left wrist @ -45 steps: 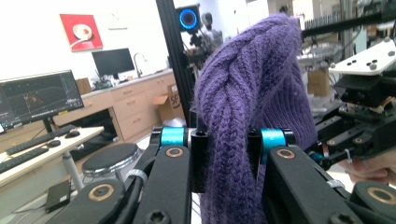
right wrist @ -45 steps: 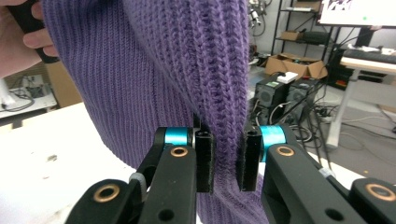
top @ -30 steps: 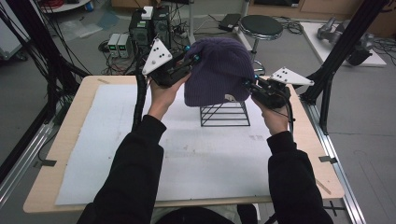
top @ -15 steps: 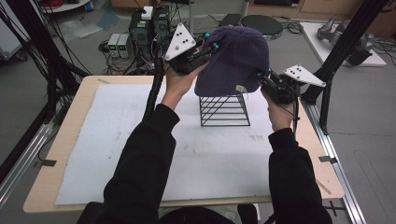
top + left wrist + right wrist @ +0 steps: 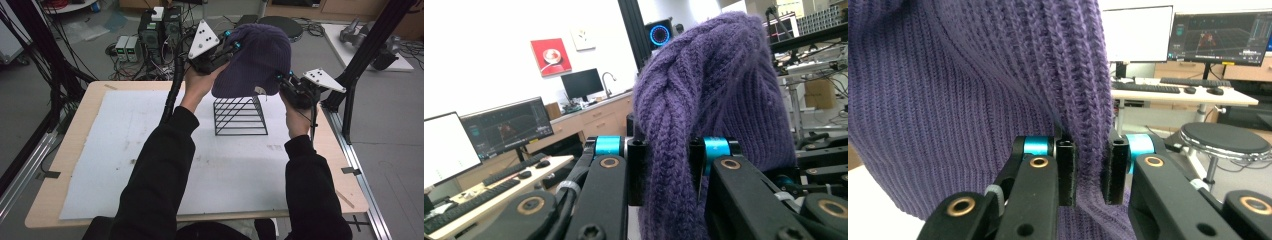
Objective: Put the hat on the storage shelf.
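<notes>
Purple knit hat (image 5: 255, 60) had gone up and farther back over that last second, hanging clear above the wire rack (image 5: 239, 116), left gripper (image 5: 222, 50) and right gripper (image 5: 286, 84) both clamped on its edge, so probably mid-lift.

A grey floor (image 5: 390, 150), white wall (image 5: 484, 45), 2 monitors (image 5: 506, 127) and a round stool (image 5: 1225, 140).

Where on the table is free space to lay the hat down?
The white mat is bare left of the wire rack and in front of it, between the sleeves. Crowded only around the rack, under the hat.
</notes>
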`<state>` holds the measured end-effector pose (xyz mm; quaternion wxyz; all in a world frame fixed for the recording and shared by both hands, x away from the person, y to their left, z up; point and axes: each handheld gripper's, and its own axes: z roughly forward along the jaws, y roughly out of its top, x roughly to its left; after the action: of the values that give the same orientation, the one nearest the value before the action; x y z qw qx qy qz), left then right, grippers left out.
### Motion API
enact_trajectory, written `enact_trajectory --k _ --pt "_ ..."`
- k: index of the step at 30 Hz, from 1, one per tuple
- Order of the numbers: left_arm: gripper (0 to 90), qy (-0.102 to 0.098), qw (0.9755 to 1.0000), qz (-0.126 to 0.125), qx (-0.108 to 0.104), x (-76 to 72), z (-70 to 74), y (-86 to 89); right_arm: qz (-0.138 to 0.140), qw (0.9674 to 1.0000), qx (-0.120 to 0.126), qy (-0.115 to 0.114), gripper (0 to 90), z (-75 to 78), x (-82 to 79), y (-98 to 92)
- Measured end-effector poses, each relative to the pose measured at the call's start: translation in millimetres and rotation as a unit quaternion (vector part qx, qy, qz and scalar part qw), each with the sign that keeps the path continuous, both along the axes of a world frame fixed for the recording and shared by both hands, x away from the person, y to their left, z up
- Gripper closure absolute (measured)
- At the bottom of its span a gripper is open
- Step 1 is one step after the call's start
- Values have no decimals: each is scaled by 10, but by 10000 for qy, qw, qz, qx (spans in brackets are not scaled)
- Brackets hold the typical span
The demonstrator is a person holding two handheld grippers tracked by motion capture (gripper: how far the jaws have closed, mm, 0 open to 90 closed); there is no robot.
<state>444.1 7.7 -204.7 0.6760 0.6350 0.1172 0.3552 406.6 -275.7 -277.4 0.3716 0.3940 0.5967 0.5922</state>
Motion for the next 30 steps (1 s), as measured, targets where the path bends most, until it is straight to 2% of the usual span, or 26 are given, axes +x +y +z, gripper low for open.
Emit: enact_trajectory --k 8,14,30 --pt "788 206 9998 -53 46 17 -202 10 46 9994 -161 317 804 -123 -7 -12" --pt "786 327 9993 -104 136 -1 -355 3 53 9986 -196 496 804 -289 -22 -27" --pt "783 615 9980 -132 75 -30 -681 4 119 9972 -233 707 802 -589 -113 -12"
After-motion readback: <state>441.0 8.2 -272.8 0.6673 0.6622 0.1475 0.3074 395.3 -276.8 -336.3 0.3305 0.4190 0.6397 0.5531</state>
